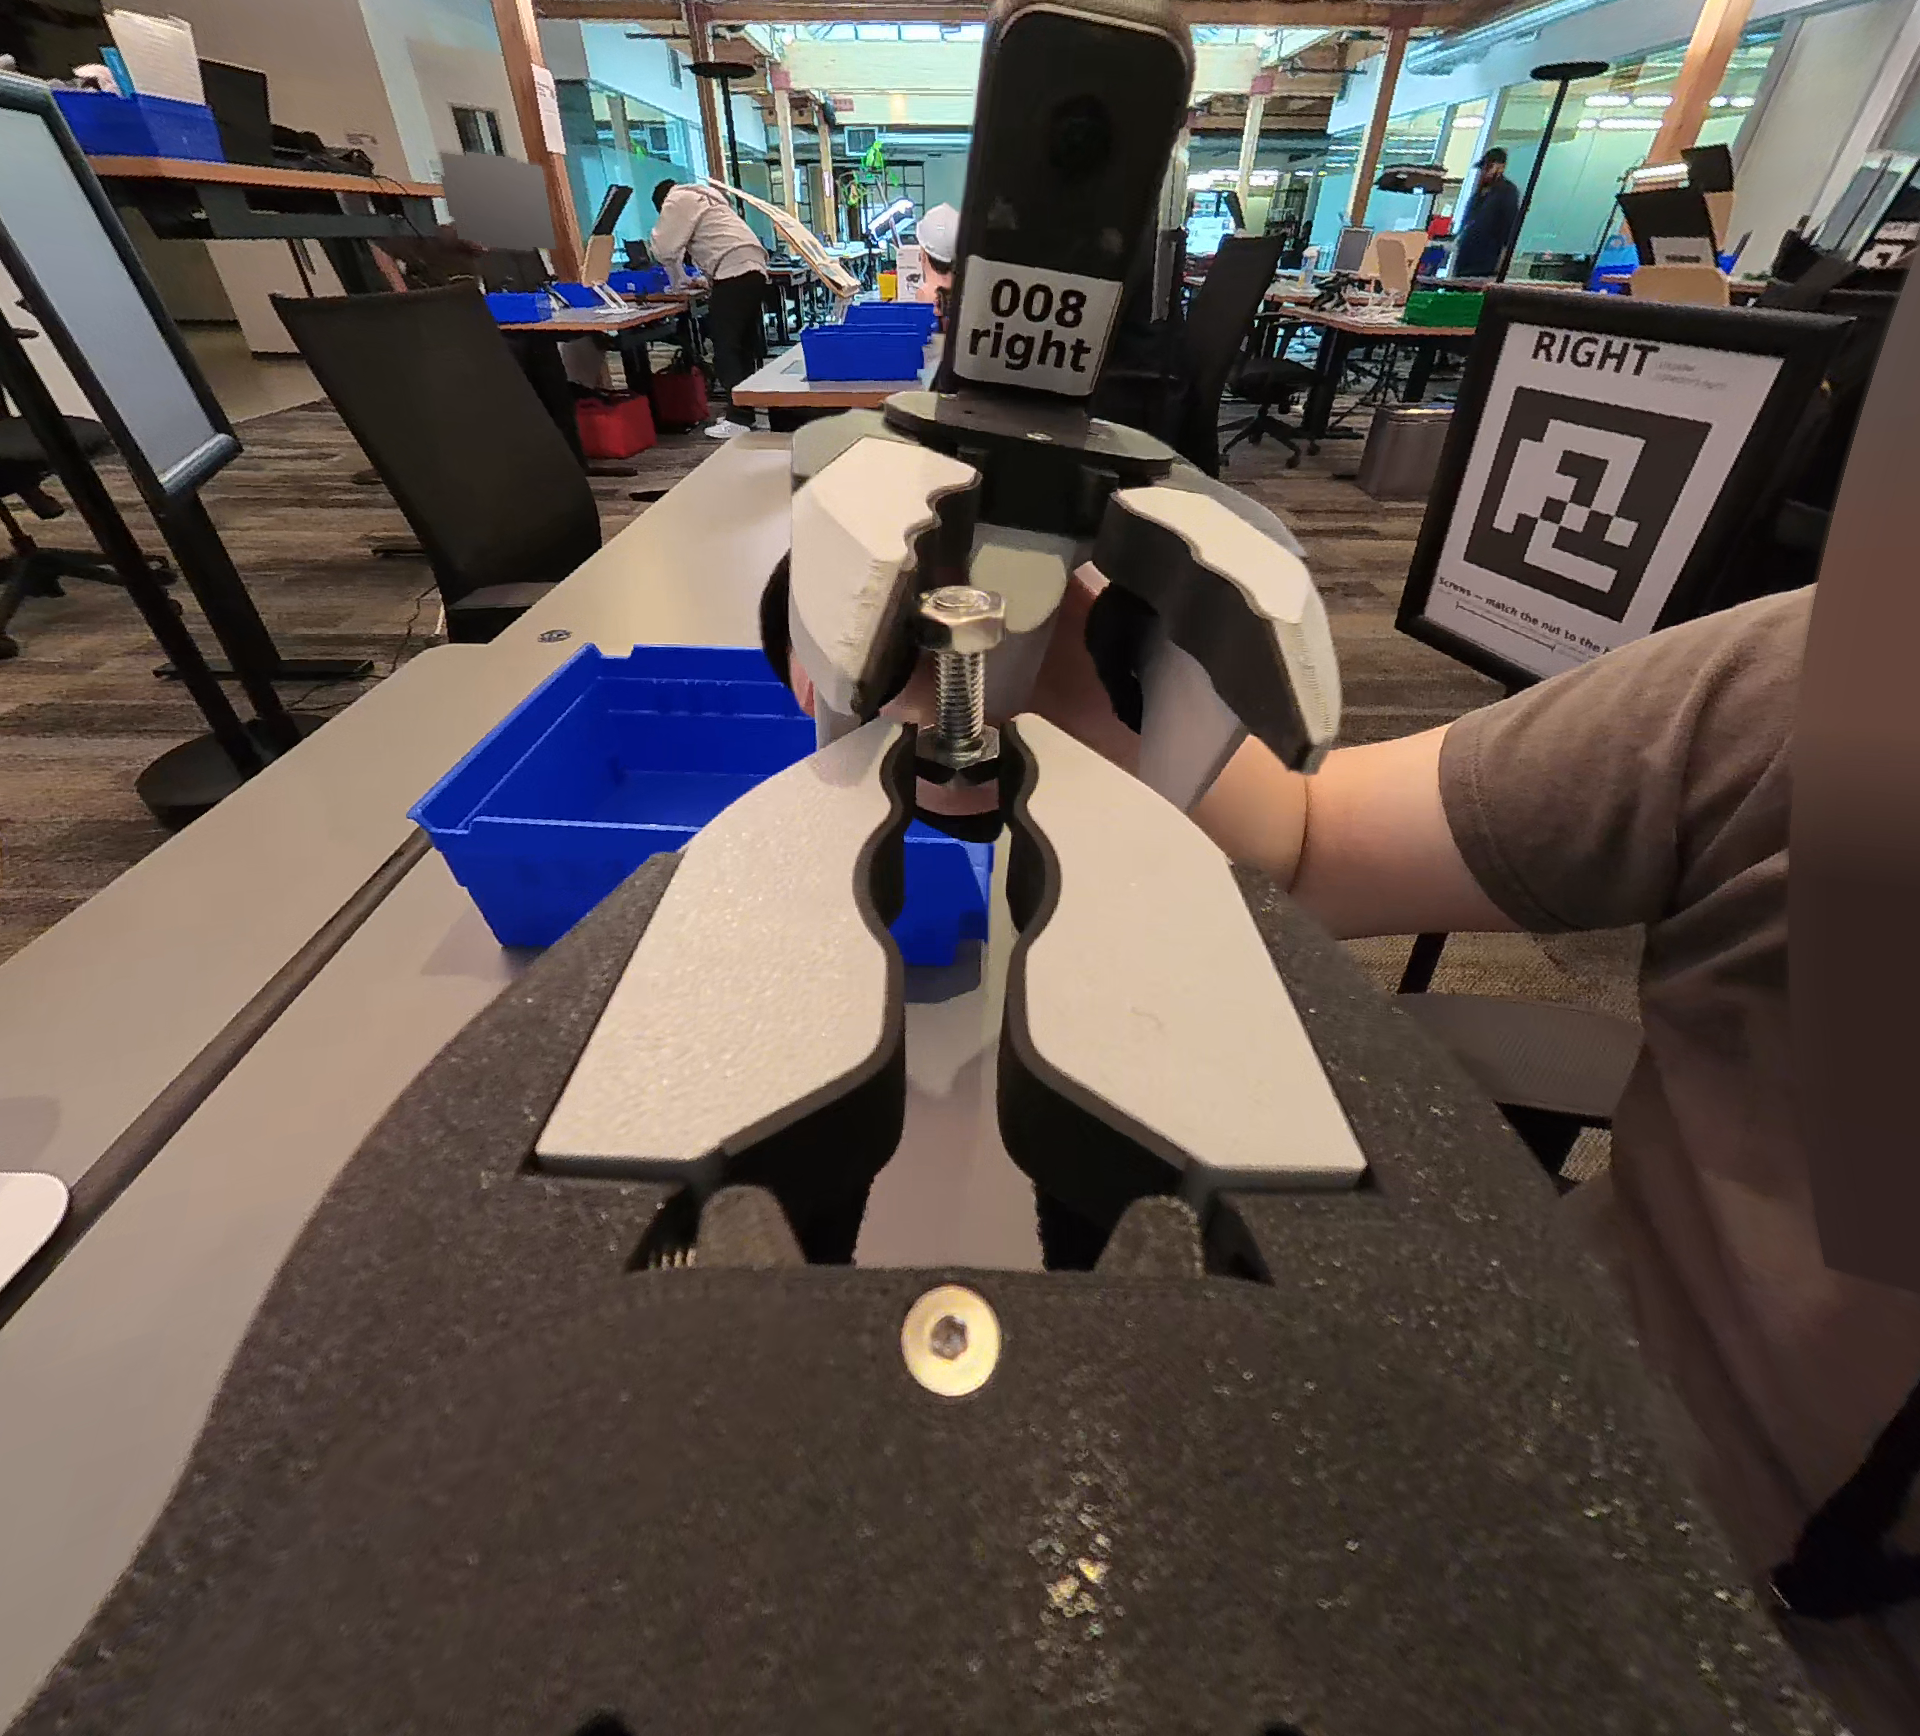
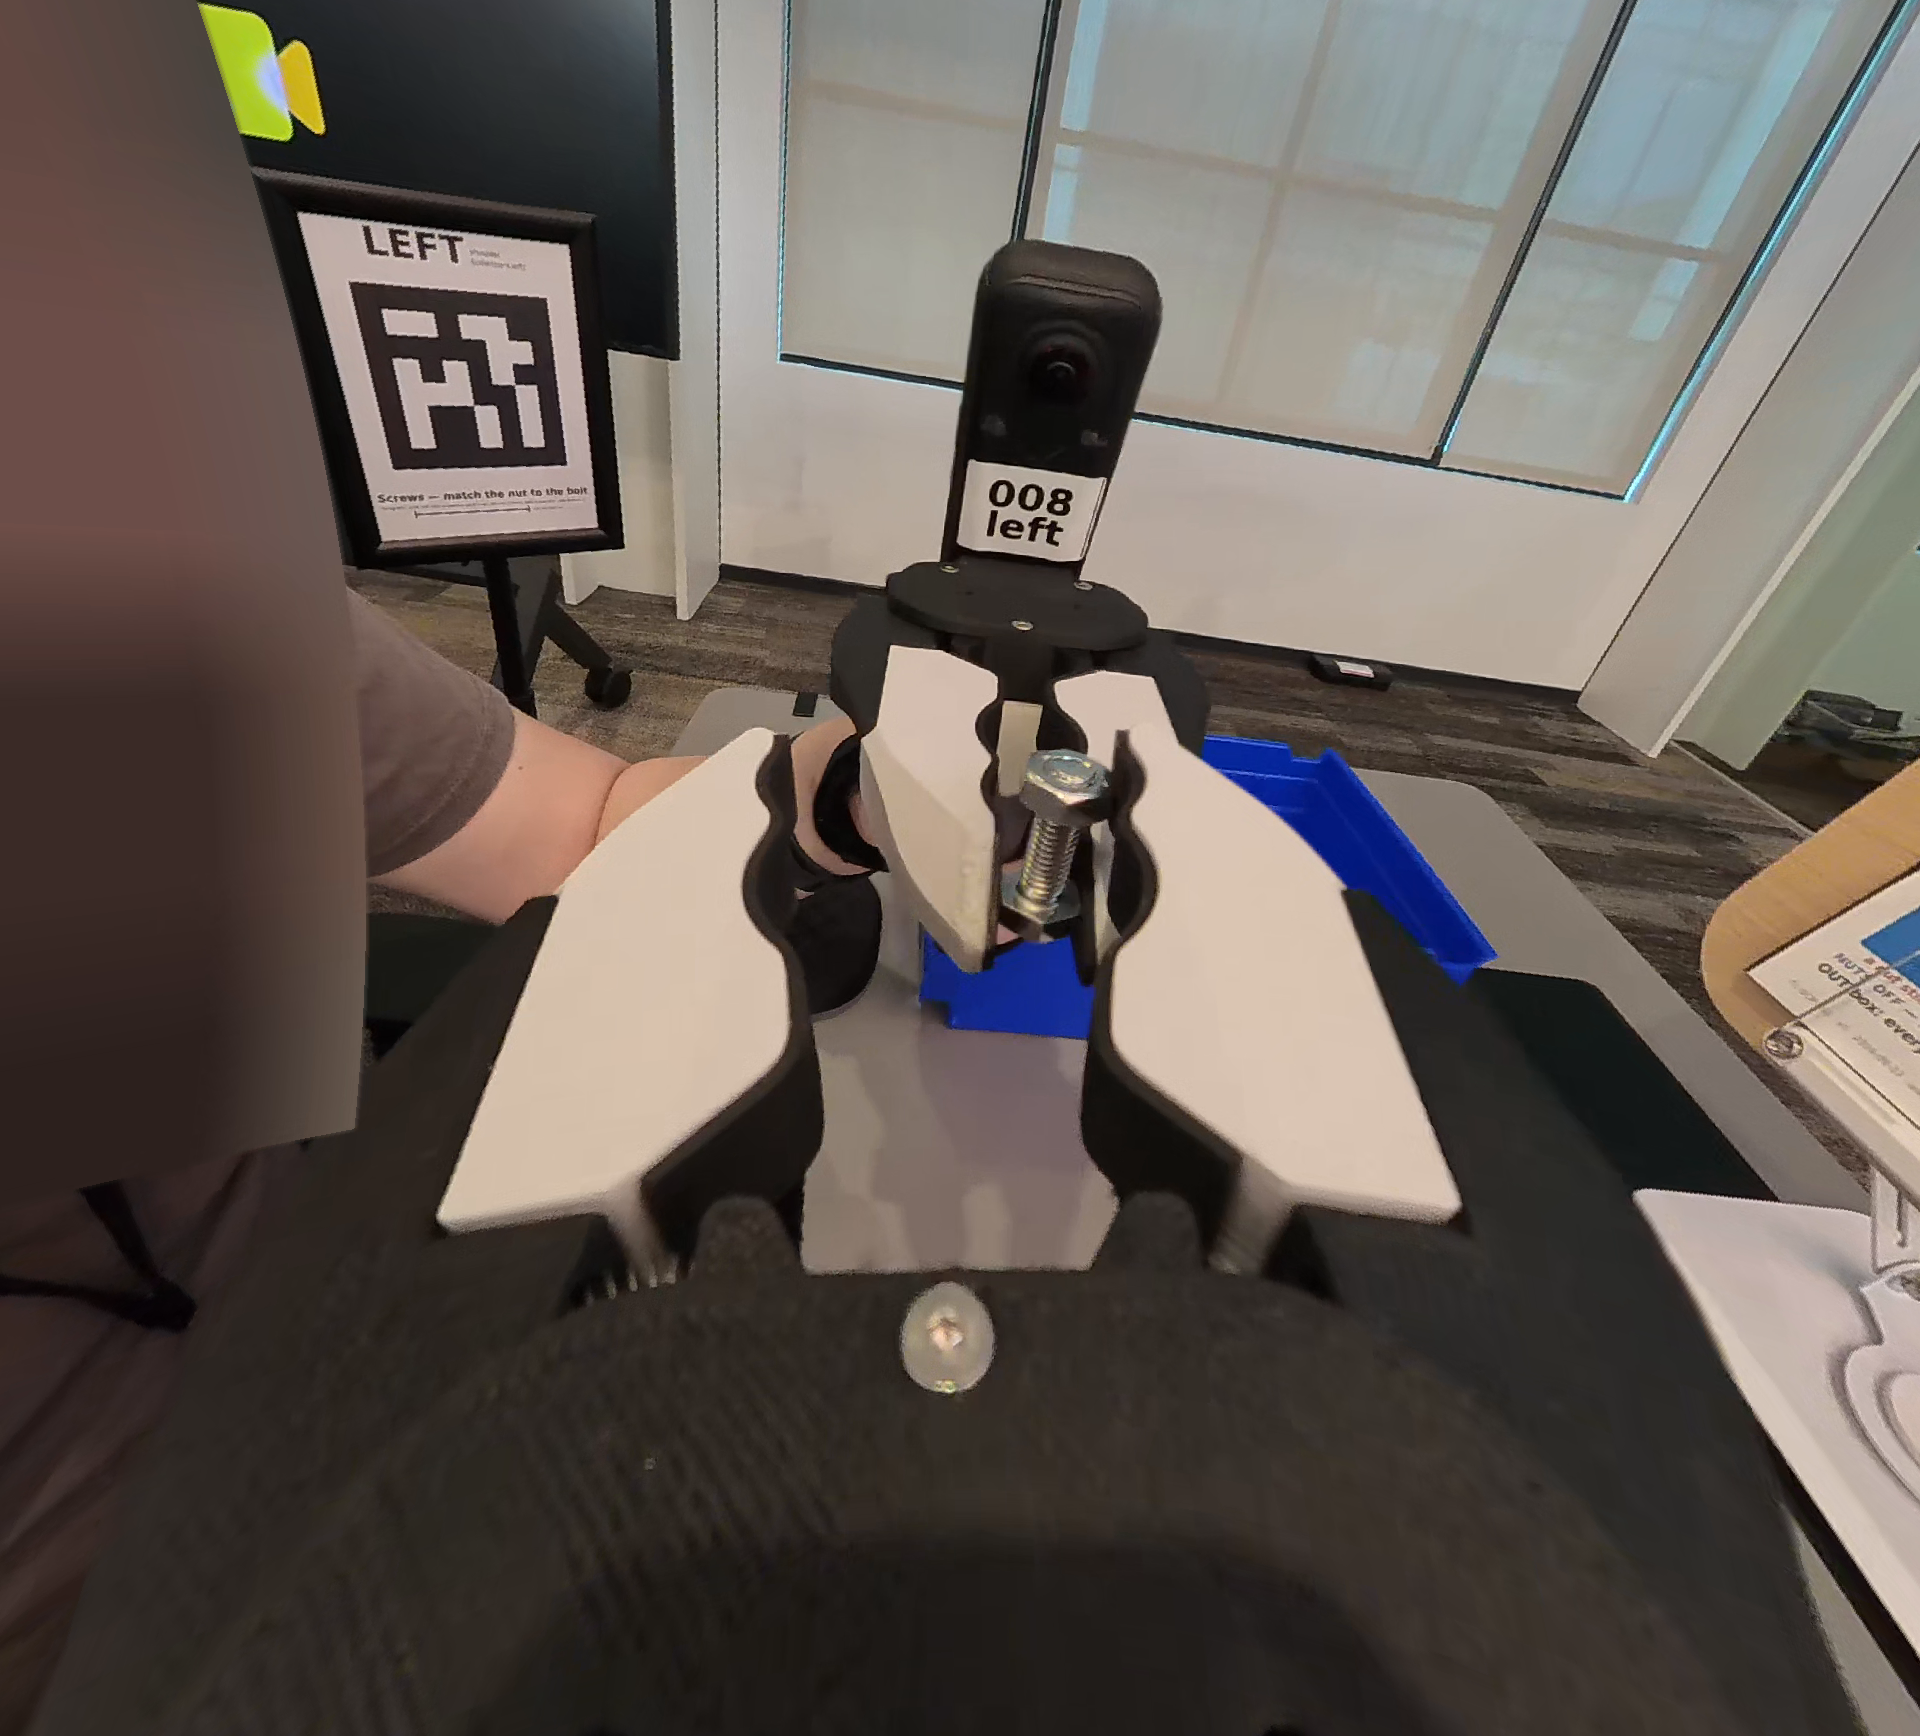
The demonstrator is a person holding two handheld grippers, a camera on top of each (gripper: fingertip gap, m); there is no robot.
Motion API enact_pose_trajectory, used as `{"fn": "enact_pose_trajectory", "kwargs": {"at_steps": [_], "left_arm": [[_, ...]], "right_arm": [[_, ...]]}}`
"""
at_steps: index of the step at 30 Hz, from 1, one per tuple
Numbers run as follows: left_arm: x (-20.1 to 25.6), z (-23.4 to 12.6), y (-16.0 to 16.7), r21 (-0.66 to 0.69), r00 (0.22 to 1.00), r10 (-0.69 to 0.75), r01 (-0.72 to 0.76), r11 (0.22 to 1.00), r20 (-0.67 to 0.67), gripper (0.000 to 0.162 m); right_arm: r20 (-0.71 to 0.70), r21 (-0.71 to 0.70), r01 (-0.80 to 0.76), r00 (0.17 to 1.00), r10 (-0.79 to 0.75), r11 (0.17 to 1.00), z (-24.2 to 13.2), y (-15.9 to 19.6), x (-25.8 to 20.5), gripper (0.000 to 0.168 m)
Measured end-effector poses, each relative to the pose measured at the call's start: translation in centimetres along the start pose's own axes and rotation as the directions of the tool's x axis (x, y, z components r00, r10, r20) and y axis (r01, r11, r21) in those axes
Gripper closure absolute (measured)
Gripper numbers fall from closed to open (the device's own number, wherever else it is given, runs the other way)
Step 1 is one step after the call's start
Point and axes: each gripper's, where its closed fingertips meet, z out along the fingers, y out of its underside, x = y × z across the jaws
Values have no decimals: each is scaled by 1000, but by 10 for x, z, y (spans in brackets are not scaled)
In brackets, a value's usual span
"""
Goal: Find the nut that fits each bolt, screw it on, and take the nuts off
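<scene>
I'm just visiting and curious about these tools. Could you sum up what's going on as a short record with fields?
Bolt: upright, held in the air, head on top
Nut: threaded on near the bolt's lower end
Left gripper: shut on the bolt's lower end, at the nut
Right gripper: open, fingers either side of the bolt head
Bin: blue, on the table beyond the grippers

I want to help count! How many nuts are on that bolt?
1. The nut sits at the lower end of the bolt, pinched by the left gripper. More could be hidden in the blue bin behind the fingers.
</scene>
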Motion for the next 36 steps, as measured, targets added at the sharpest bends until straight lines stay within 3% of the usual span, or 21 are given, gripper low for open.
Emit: {"fn": "enact_pose_trajectory", "kwargs": {"at_steps": [8,16,24,32,36], "left_arm": [[-15,-16,-10,41,997,-2,-1,999,71,148],[-3,0,0,3,1000,11,-11,1000,16,148],[-25,-21,-13,42,990,22,-28,999,137,148],[-6,-5,-2,-4,999,21,-21,1000,40,148],[-12,-7,-2,-3,998,18,-18,1000,65,148]], "right_arm": [[-26,16,4,1000,-3,1000,-13,-9,5,112],[-28,23,-18,999,19,1000,-2,-2,7,104],[-30,42,4,1000,-3,999,-14,-13,5,109],[-44,47,-21,999,23,999,-3,-3,10,108],[-38,24,-10,999,11,1000,0,0,8,105]]}}
